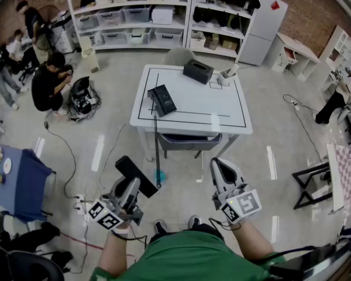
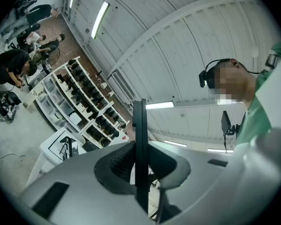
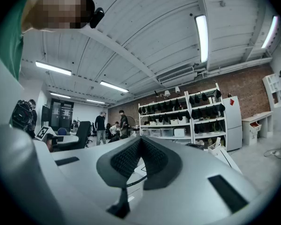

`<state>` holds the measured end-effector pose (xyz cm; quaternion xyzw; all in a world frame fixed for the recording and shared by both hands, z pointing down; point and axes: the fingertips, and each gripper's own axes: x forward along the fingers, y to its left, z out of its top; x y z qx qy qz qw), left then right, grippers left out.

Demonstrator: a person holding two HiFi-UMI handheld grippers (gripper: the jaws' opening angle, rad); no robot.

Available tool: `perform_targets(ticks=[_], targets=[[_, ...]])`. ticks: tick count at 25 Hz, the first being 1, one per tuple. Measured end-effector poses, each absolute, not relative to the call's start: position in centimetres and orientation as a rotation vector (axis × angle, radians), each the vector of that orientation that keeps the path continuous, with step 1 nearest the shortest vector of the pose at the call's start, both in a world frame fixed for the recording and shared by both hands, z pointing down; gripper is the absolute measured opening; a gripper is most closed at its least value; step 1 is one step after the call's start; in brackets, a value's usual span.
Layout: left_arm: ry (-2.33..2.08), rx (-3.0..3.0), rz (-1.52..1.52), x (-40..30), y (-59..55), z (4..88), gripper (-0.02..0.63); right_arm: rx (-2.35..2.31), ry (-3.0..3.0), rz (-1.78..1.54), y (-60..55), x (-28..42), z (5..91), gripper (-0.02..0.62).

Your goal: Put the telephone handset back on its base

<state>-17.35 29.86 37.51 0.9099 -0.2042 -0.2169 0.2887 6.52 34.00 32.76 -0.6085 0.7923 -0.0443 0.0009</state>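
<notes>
The task seems to be at an early stage. At the lower left of the head view, the left gripper [image 1: 128, 189] has its fingers pinching the flat black handset [image 1: 137, 175], which is held over the floor. It is well apart from the table [image 1: 222, 107] at upper centre, where the black base [image 1: 162, 100] lies. Carrying and seating the handset are yet to do. At lower right, the right gripper [image 1: 221, 166] has its fingers pressed together on nothing. The base's cradle is too small to make out, and the left gripper view shows the handset only edge-on.

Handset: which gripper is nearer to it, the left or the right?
Left. The left gripper is shut on the handset; the right gripper, shut and empty, is apart from it, to its right in the head view.
</notes>
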Motion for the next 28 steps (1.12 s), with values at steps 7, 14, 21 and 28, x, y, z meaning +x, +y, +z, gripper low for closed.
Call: perform_targets(ticks=[7,14,21,28], targets=[[-0.492,2.527,-0.644,-15.2,27.0,34.6,0.086,-1.916,2.438,0.018,31.2,8.6,30.9,0.021],[-0.512,2.520,-0.590,-15.3,27.9,34.8,0.086,-1.922,2.431,-0.058,31.9,9.4,32.2,0.021],[-0.512,2.526,-0.602,-17.2,27.0,34.6,0.086,-1.910,2.373,-0.069,31.7,8.6,31.3,0.021],[-0.480,2.513,-0.639,-21.1,25.7,34.4,0.086,-1.972,2.300,-0.065,31.5,6.3,30.5,0.021]])
